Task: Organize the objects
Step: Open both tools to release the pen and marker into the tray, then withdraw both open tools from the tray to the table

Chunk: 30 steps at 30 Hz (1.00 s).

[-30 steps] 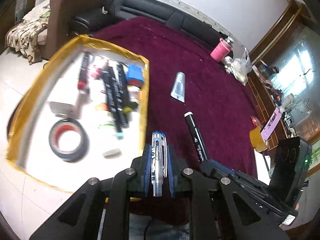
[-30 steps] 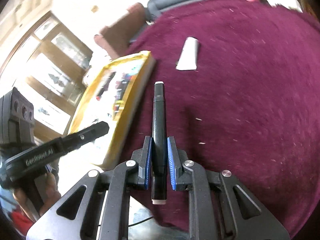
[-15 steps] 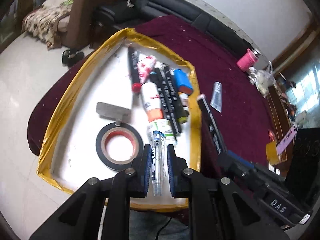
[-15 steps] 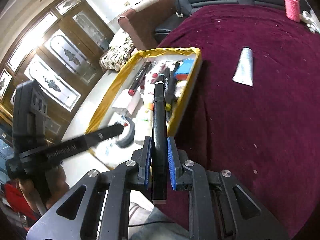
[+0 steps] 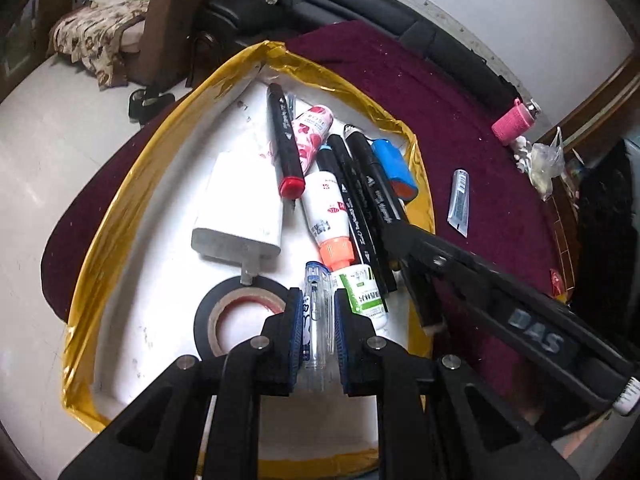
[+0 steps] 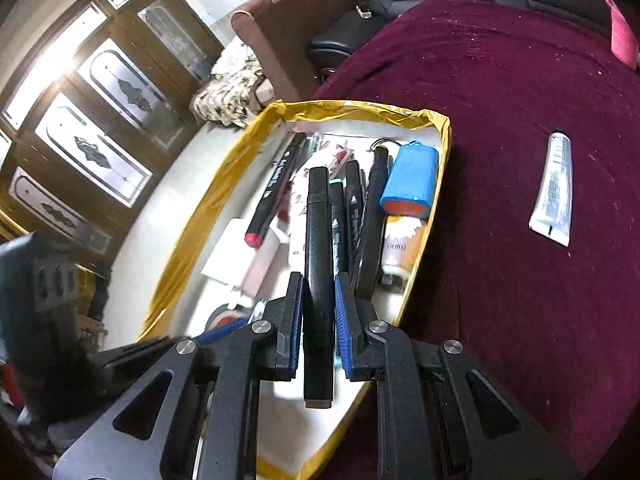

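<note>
My left gripper (image 5: 316,300) is shut on a clear pen (image 5: 318,320) and hangs low over a white box with a yellow-taped rim (image 5: 120,208). My right gripper (image 6: 318,284) is shut on a black marker (image 6: 318,240), above the box's right side (image 6: 436,200). In the box lie several black markers (image 5: 360,200), a glue bottle with an orange cap (image 5: 328,216), a blue battery (image 5: 394,168), a white charger (image 5: 240,208) and a roll of black tape (image 5: 208,320). A silver tube (image 6: 554,188) lies on the maroon cloth to the right of the box.
The box stands at the left edge of the maroon-covered table (image 6: 520,80), with white floor beyond. A pink cup (image 5: 514,122) and a plastic bag (image 5: 546,160) stand at the far right edge. A black sofa (image 5: 360,4) and a brown chair (image 6: 288,32) lie behind.
Both grippers have come from over the maroon cloth to over the box, each still gripping its pen. The left one has sunk closer to the box's contents.
</note>
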Available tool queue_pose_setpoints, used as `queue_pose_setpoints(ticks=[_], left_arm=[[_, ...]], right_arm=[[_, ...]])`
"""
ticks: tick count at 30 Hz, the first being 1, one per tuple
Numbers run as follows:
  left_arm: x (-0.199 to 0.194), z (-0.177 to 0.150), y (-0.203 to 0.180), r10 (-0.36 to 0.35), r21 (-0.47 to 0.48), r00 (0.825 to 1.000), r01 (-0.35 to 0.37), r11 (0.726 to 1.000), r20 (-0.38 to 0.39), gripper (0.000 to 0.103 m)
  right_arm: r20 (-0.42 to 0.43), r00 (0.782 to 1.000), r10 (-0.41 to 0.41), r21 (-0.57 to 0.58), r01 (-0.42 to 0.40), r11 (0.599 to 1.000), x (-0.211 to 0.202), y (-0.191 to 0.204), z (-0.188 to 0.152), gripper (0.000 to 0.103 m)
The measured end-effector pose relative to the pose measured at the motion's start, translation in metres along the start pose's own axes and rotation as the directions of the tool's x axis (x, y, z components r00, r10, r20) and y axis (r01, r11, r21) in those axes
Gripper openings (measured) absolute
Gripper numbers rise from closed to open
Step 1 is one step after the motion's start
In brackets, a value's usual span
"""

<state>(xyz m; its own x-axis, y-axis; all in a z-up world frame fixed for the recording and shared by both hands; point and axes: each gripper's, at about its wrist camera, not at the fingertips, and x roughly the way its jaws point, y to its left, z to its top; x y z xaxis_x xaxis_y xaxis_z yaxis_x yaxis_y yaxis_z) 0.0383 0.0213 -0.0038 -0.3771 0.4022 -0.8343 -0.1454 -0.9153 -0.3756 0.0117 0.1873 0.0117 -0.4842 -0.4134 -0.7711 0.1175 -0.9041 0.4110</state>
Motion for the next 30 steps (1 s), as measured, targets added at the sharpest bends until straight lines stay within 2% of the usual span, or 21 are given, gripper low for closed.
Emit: queue_pose_setpoints(ticks=[2, 5, 9, 11, 12, 13, 15, 19, 23, 26, 30], left_arm=[[0.000, 0.001, -0.003, 0.015, 0.013, 1.000, -0.015, 1.000, -0.001, 0.014], [0.001, 0.002, -0.006, 0.030, 0.024, 1.000, -0.030, 0.999, -0.002, 0.014], [0.000, 0.002, 0.003, -0.017, -0.024, 1.000, 0.017, 1.000, 0.006, 0.015], [-0.001, 0.001, 0.005, -0.040, -0.035, 0.999, 0.040, 0.999, 0.012, 0.021], [-0.002, 0.000, 0.005, -0.047, -0.040, 0.999, 0.048, 0.998, 0.021, 0.029], [-0.004, -0.001, 0.004, -0.044, -0.051, 0.998, 0.046, 0.998, 0.039, 0.047], [-0.012, -0.004, -0.001, -0.033, -0.056, 0.997, 0.037, 0.998, 0.075, 0.072], [-0.033, -0.007, -0.019, -0.037, 0.001, 0.988, 0.037, 0.999, 0.150, 0.074], [-0.037, -0.011, -0.046, -0.074, 0.050, 0.989, 0.068, 0.996, 0.125, 0.074], [-0.033, -0.010, -0.070, -0.064, 0.082, 0.992, 0.055, 0.995, 0.110, 0.074], [-0.034, -0.008, -0.088, -0.051, 0.101, 0.985, 0.035, 0.994, 0.166, 0.074]], right_arm=[[0.008, 1.000, -0.026, -0.013, 0.026, 1.000, 0.005, 0.000, 0.001, 0.016], [-0.008, 1.000, 0.009, 0.011, -0.008, 1.000, 0.014, -0.003, 0.002, 0.016], [-0.013, 1.000, 0.023, 0.033, -0.023, 0.999, 0.018, -0.005, 0.000, 0.016], [-0.001, 1.000, 0.024, 0.026, -0.024, 0.999, 0.015, -0.003, -0.001, 0.017], [0.011, 0.999, 0.047, 0.027, -0.047, 0.999, 0.013, -0.003, -0.002, 0.019], [0.027, 0.996, 0.086, 0.031, -0.087, 0.996, 0.009, -0.005, -0.003, 0.022], [0.047, 0.989, 0.142, 0.051, -0.144, 0.988, -0.002, -0.010, -0.005, 0.033], [0.133, 0.975, 0.180, 0.048, -0.188, 0.981, -0.047, -0.017, -0.017, 0.045], [0.183, 0.972, 0.144, 0.011, -0.148, 0.989, -0.085, -0.030, -0.037, 0.048], [0.179, 0.973, 0.143, 0.036, -0.151, 0.988, -0.097, -0.051, -0.051, 0.048], [0.179, 0.984, 0.014, 0.130, -0.038, 0.991, -0.093, -0.089, -0.048, 0.048]])
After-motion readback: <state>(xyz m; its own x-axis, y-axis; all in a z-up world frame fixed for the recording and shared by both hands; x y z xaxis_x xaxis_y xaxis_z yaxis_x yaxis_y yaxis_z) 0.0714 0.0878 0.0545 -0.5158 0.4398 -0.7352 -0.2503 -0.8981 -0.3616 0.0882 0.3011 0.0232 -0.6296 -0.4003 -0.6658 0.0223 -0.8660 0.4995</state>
